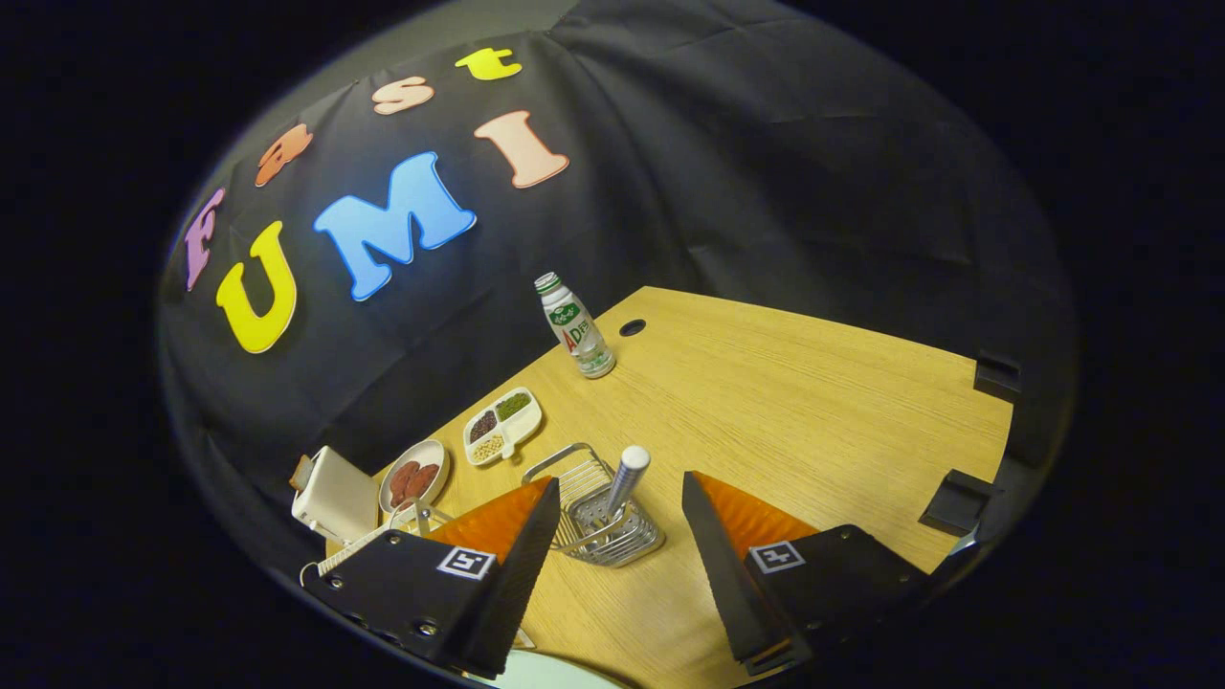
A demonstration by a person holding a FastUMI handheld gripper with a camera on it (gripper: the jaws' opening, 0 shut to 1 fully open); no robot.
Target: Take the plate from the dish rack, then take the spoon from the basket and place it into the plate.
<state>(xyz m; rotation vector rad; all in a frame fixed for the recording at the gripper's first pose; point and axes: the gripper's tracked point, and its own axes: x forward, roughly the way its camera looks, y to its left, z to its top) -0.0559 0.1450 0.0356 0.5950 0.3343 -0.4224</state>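
The gripper (pixel 612 550) hangs above a wooden worktop (pixel 785 421) with its two fingers spread wide apart and nothing between their faces; they touch no object. Taking the wire basket (pixel 601 522) as the landmark: it sits on the worktop in the gap between the two fingers, just ahead of their tips, closer to the left finger than to the right one. The spoon (pixel 624 483) stands in this basket, leaning, with its thick pale handle sticking up above the wire rim. Beyond the basket, toward the booth wall, lies a white divided dish (pixel 502 427) with three compartments holding dark, green and pale contents. Beside that dish, further to the left of the basket, is a small round plate (pixel 413 476) carrying reddish-brown pieces. Left of the basket again, partly behind the left finger, stands a white boxy object (pixel 335 498), and a bit of wire frame shows just beside it above the left finger. Well beyond the basket, near the far edge of the worktop, a small bottle (pixel 575 327) with a green cap stands upright, and a round hole (pixel 632 327) in the worktop lies just beside it. Nearer than the basket, at the base of the left finger, a pale curved rim (pixel 550 670) peeks out; whether this is the task's plate cannot be told.
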